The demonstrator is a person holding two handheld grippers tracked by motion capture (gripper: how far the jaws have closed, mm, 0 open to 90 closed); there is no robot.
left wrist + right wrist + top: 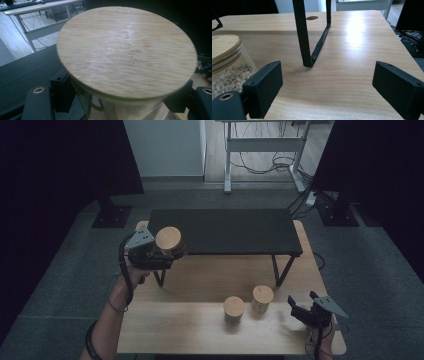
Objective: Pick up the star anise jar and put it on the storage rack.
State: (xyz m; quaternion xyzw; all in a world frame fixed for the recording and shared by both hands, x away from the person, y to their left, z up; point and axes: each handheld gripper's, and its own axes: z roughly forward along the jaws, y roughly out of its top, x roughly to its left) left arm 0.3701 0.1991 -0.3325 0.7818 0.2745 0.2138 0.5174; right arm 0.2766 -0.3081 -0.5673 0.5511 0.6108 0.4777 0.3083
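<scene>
My left gripper [161,254] is shut on a glass jar with a round wooden lid [168,239], held in the air at the left front corner of the black shelf [225,227]. In the left gripper view the lid [125,50] looms large, and both jaws press on the glass below it. Two more lidded jars [233,308] [262,298] stand on the wooden table [175,325] in front of the shelf. To their right, low over the table's right front, my right gripper [303,299] is open with nothing in it [329,87]. A jar of pale nuts [227,65] stands just to its left.
The shelf stands on thin black legs [303,37] over the back half of the table. A round hole [312,18] is cut in the tabletop beyond the leg. Past the table there are a white desk frame [265,145], cables on the floor and dark screens at both sides.
</scene>
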